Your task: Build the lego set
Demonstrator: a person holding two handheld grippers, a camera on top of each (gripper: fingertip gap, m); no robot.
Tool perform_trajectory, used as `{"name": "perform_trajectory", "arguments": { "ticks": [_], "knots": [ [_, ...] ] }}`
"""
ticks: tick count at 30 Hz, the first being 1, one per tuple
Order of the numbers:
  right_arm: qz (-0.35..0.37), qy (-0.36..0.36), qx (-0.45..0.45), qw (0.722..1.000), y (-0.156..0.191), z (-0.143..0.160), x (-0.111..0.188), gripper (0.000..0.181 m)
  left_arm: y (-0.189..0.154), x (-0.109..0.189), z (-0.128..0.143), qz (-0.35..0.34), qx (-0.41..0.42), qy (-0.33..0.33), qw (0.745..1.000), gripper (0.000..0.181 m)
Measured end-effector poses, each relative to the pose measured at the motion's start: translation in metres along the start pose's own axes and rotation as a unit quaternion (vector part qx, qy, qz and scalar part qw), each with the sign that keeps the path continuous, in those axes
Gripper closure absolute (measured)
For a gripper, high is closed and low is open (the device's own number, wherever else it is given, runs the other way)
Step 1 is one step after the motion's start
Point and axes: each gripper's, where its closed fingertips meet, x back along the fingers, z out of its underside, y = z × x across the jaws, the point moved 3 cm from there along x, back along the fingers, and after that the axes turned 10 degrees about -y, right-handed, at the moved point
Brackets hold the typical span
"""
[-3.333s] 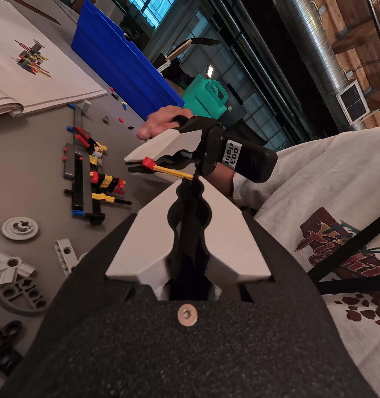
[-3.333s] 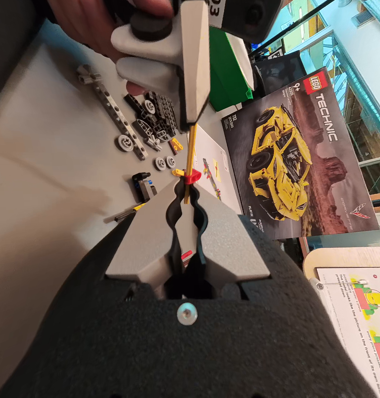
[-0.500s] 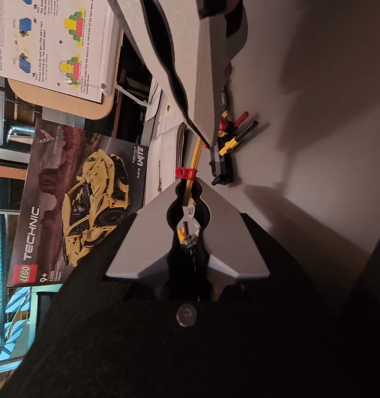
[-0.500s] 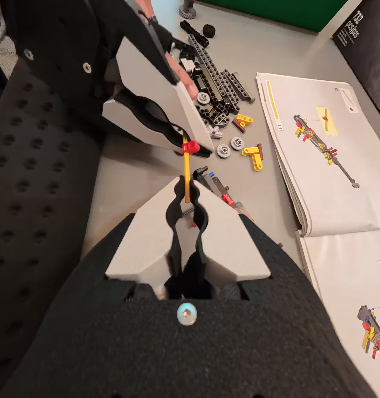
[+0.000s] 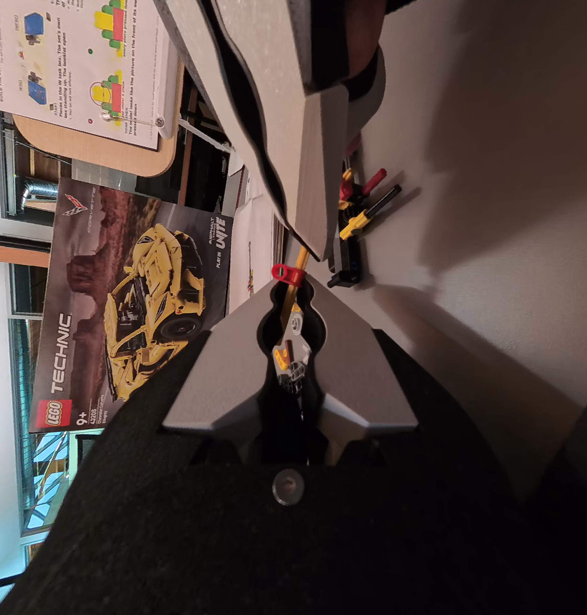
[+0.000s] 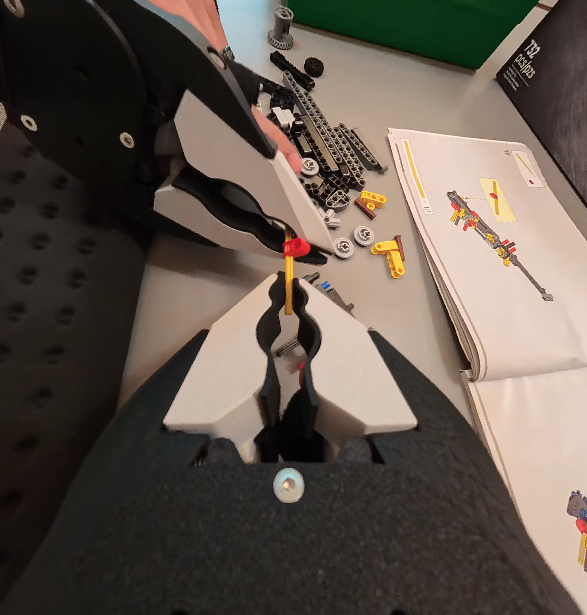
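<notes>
Workshop-like hall, grey worktable (image 6: 402, 100), large windows (image 5: 49, 466), clipboard (image 5: 125, 146)

Yellow axle (image 6: 289, 289), red connector (image 6: 295, 248), grey table (image 6: 415, 100).

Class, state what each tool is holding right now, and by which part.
Both tools share the yellow axle. The right tool pinches its near end; the left tool grips the far part beside the red connector.
</notes>
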Motion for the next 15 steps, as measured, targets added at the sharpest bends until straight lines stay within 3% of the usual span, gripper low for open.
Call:
{"name": "perform_trajectory", "arguments": {
  "ticks": [4,10,15],
  "knots": [
    [-0.006,0.007,-0.002,1.0,0.002,0.002,-0.001,0.179,-0.002,0.0,-0.001,0.002,-0.01,0.0,1.0,0.179],
    [-0.028,0.006,-0.024,0.999,0.002,0.004,0.003,0.179,-0.006,-0.002,-0.002,0.032,0.04,-0.026,0.998,0.177],
    [-0.049,0.013,-0.08,0.995,-0.005,0.014,0.011,0.179,-0.001,0.0,0.017,0.039,0.085,-0.009,0.996,0.172]
  ]
}}
